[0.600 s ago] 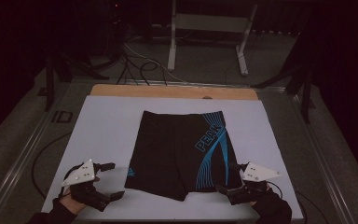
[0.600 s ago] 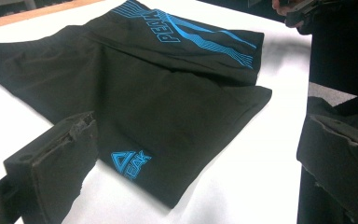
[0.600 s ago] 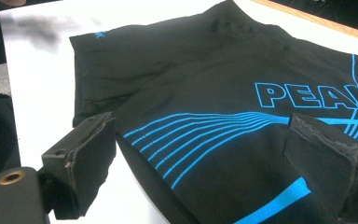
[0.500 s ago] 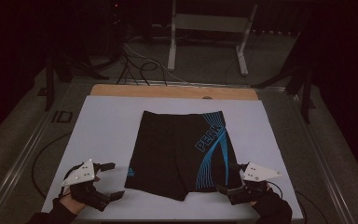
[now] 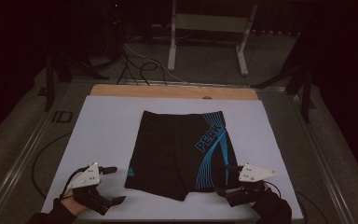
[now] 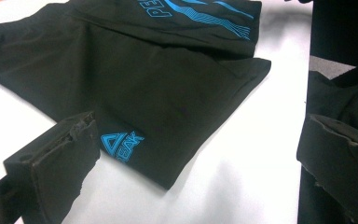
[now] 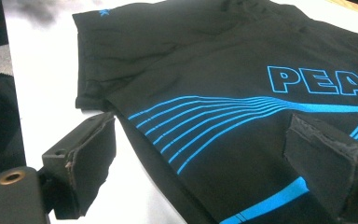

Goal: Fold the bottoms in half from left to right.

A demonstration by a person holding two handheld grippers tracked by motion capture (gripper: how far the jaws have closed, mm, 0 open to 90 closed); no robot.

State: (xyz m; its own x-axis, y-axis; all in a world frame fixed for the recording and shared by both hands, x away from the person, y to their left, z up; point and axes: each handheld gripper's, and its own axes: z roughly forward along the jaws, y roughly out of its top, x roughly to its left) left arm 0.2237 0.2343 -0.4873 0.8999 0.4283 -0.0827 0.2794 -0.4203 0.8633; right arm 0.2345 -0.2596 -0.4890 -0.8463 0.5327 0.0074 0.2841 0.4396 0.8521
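We see black shorts [image 5: 182,154] with blue stripes and "PEAK" lettering lying flat on the white board [image 5: 107,126], roughly centred, waistband at the far side, leg hems at the near side. The board sits on the table [image 5: 177,91], whose wooden edge shows at the far side.

Left gripper [image 5: 109,184] sits at the near left, just beside the shorts' left leg hem. Its jaws stand apart with nothing between them. In the left gripper view the small blue logo [image 6: 121,145] on the hem lies just past the left jaw.

Right gripper [image 5: 226,179] sits at the near right, at the striped leg's hem. Its jaws are wide apart. In the right gripper view we see them straddling the hem edge over the blue stripes [image 7: 200,121], not clamped on the cloth.
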